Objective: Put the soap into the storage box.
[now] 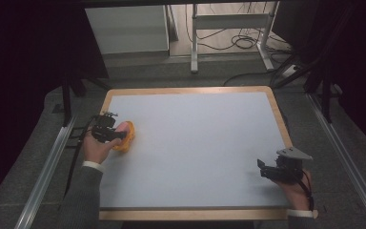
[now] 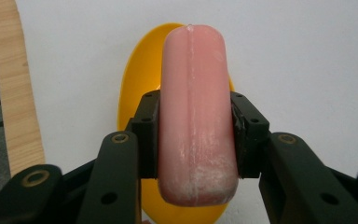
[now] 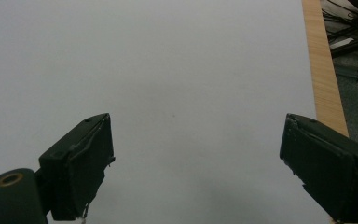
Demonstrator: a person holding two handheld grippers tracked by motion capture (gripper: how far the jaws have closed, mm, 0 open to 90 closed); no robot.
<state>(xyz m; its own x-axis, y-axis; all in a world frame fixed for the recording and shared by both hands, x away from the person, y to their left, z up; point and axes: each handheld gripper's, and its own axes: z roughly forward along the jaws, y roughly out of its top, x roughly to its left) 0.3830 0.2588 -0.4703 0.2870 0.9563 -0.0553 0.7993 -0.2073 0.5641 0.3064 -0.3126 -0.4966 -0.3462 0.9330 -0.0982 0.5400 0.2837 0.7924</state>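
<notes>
While blurred from above, left tongs (image 2: pixel 193 135) visibly clamp pink sausage (image 2: pixel 196 116).

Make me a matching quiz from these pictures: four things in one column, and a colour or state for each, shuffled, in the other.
Things:
1. left tool
2. right tool
3. dish
4. table rim

States or colours:
A. yellow, lying under the pink bar
B. light wood
C. open, nothing between its jaws
D. shut on the pink bar

Pairs: 1-D, 2-C, 3-A, 4-B
</notes>
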